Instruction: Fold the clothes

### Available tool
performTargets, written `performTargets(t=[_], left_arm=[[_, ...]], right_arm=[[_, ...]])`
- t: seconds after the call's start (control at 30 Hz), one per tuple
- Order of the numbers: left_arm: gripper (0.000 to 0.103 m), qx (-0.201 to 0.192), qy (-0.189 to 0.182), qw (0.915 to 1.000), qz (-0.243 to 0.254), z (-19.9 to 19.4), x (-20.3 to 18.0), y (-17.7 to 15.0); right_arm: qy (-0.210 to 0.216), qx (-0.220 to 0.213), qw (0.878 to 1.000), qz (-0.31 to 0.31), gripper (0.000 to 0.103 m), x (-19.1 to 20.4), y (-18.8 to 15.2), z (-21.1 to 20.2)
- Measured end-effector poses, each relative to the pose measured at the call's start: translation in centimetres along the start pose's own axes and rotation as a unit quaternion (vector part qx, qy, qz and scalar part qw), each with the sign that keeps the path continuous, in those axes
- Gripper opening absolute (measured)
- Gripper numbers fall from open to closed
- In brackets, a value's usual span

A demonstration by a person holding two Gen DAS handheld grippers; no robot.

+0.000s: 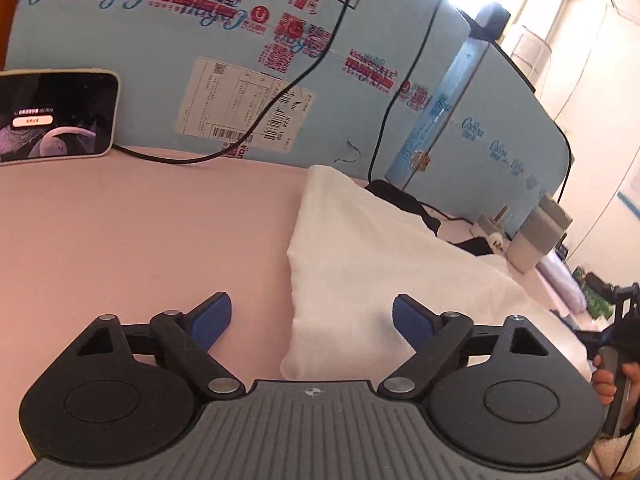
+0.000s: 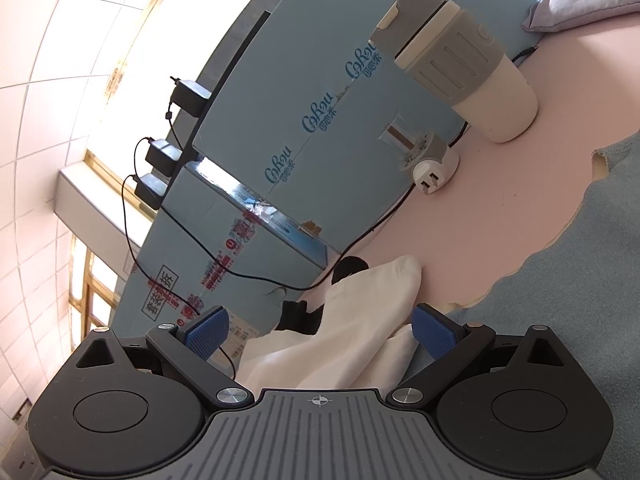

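Note:
A white garment (image 1: 360, 248) lies folded on the pink table (image 1: 140, 240), with a black piece (image 1: 404, 196) at its far end. My left gripper (image 1: 312, 320) is open just above the garment's left edge, holding nothing. In the right wrist view the same white garment (image 2: 360, 320) lies between the fingers of my right gripper (image 2: 320, 332), which is open and tilted sideways. A grey-blue cloth (image 2: 580, 280) lies beside it on the pink table (image 2: 520, 184). The black piece (image 2: 300, 316) shows behind the white garment.
A blue cardboard wall (image 1: 240, 60) backs the table. A phone (image 1: 56, 116) leans on it at the left, with a black cable (image 1: 280, 92). A beige tumbler (image 2: 460, 64) and a white plug adapter (image 2: 432, 164) stand near the wall. Chargers (image 2: 160, 152) hang on the wall's edge.

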State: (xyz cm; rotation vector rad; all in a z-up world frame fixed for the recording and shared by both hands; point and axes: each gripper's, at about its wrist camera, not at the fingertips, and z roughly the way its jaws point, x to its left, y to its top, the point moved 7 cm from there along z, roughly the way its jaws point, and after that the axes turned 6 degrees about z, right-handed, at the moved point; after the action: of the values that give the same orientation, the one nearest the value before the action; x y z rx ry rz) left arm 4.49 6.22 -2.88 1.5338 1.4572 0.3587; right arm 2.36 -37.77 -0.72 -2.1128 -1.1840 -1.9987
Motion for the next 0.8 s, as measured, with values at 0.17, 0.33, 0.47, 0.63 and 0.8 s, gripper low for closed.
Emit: performTargets(t=[0.17,0.33,0.47,0.63,0.8], left_arm=[[0.037,-0.007,-0.035,0.9961,-0.081,-0.2,2.2,0.0],[0.046,-0.005,-0.059,0.9945,-0.086,0.2,2.0,0.1],[0.06,-0.007,-0.076,0.9937,-0.082,0.1,1.6,0.0],[0.071,-0.01,-0.086,0.9935,-0.074,0.0,1.1,-0.1],[0.074,-0.009,-0.088,0.9934,-0.072,-0.1,1.0,-0.2]], right_arm=[[0.074,-0.016,0.995,0.064,0.1,0.6,-0.3,-3.0],[0.1,0.025,0.994,0.042,0.102,3.2,-4.8,-8.6],[0.063,0.063,0.994,0.066,0.102,2.4,-7.6,-9.7],[0.085,0.087,0.984,0.133,0.102,3.0,-8.0,-7.7],[-0.042,0.119,0.988,0.094,0.095,4.1,-9.5,-4.5]])
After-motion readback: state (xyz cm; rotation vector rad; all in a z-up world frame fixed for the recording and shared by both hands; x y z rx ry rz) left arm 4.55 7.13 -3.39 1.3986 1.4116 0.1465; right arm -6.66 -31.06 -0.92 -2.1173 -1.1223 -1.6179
